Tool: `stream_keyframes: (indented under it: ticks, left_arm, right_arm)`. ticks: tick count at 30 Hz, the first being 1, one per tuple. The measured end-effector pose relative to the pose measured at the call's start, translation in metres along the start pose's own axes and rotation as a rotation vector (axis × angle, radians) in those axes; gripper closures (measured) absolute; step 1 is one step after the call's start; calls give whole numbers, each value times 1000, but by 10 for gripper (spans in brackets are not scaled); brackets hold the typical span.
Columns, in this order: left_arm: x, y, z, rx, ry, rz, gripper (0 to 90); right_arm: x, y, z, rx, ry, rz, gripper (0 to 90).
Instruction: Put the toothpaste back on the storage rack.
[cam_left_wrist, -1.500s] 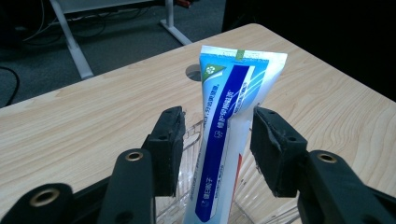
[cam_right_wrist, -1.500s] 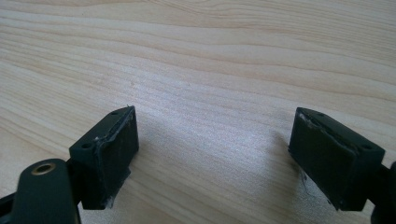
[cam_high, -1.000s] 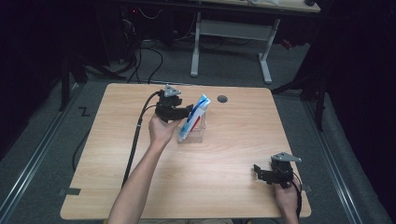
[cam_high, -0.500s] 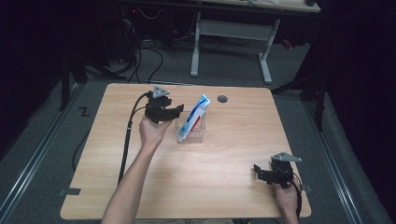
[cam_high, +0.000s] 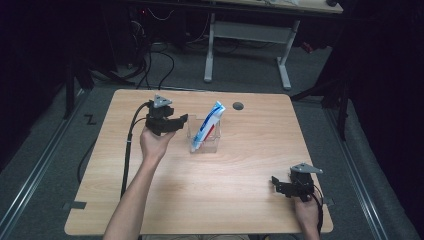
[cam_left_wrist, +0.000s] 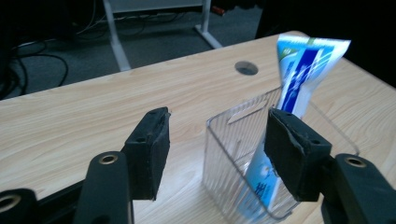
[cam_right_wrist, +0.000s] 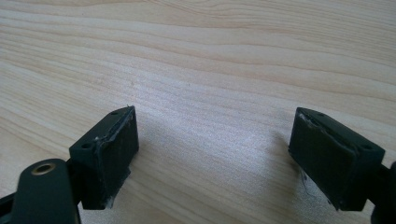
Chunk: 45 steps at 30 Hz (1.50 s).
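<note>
Wooden table (cam_high: 165, 200), toothpaste tube (cam_high: 208, 122) upright in clear box (cam_high: 212, 146); both grippers' fingers wide apart, empty.

L gripper (cam_high: 181, 120) backed off from toothpaste tube (cam_high: 208, 123).

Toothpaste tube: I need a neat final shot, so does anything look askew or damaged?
The toothpaste tube leans diagonally in the clear holder, its flat end poking past the rim. Nothing looks spilled or damaged.

A light wooden table (cam_high: 165, 200) bears a clear ribbed holder (cam_high: 205, 143).
</note>
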<state>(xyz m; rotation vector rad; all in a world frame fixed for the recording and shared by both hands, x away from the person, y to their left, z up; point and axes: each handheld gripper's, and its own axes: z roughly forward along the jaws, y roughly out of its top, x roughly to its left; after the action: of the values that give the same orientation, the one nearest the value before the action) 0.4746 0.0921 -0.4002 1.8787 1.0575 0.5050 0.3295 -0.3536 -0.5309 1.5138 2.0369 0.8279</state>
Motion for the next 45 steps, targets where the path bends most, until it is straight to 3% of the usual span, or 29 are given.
stream_keyframes:
  ticks: [23, 45]
  left_arm:
    - [6, 0, -26, 7, 55, 18, 400]
    - [28, -24, -58, -8, 99, -52, 400]
  right_arm:
    - [0, 0, 0, -1, 0, -2, 157]
    - [0, 0, 0, -1, 0, -3, 157]
